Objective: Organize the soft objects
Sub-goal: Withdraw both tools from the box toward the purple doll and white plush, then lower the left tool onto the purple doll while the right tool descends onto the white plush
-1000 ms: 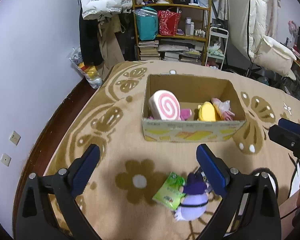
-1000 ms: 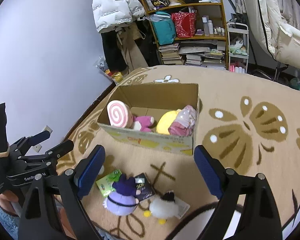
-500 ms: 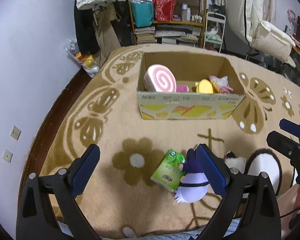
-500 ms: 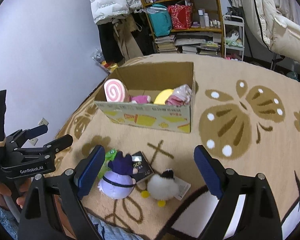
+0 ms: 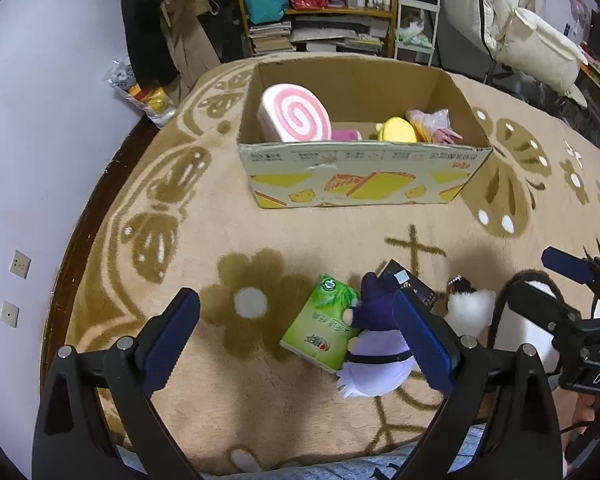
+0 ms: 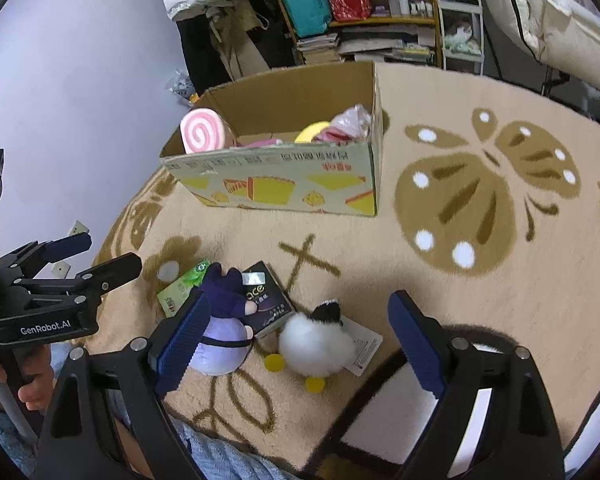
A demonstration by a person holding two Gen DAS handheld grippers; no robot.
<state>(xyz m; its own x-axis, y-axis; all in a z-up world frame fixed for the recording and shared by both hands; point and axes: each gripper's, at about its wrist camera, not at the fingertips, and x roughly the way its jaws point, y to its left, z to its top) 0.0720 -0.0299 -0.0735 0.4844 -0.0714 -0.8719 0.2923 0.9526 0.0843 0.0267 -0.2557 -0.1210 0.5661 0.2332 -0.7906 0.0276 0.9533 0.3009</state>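
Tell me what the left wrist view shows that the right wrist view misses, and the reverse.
Only the left wrist view: the green tissue pack's full printed face, and a bag of toys by the wall. Only the right wrist view: the white plush's whole body with its yellow feet and paper tag, and the hand holding the left gripper. Both show the cardboard box with the pink swirl cushion inside, the purple plush, the dark packet and the rug.

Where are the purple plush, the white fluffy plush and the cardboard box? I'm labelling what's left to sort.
purple plush [image 6: 219, 344], right wrist view, lilac body.
white fluffy plush [image 6: 316, 344], right wrist view, white belly.
cardboard box [image 5: 360, 178], left wrist view, printed front wall.
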